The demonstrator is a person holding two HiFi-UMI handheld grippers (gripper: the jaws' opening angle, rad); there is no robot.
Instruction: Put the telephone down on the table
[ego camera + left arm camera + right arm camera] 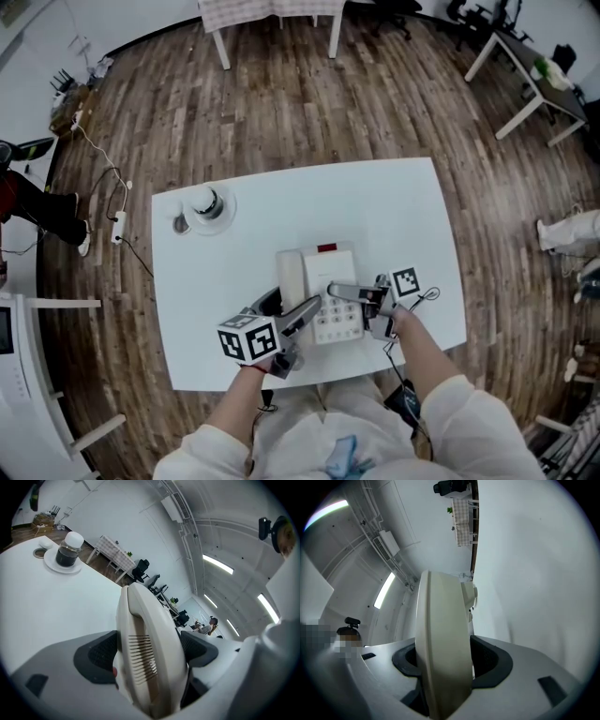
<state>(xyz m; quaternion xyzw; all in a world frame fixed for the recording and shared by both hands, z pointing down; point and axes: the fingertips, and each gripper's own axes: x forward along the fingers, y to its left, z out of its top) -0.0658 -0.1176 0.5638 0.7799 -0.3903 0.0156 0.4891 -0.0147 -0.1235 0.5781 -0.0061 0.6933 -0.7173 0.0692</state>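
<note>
telephone (323,286) low over near part of table (394,206), touchdown unclear | left gripper (307,312) clamps its handset (150,648) side, right gripper (339,292) clamps opposite edge | risk: uneven release tilts it, handset could slide off

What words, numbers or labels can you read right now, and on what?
No text reads clearly in any view.
The keypad of the telephone: key marks too small to read.
The red patch at its top edge: blurred, unreadable.
The left claw and right claw, both clamped on the telephone, carry cubes with square black-and-white patterns, no letters.
</note>
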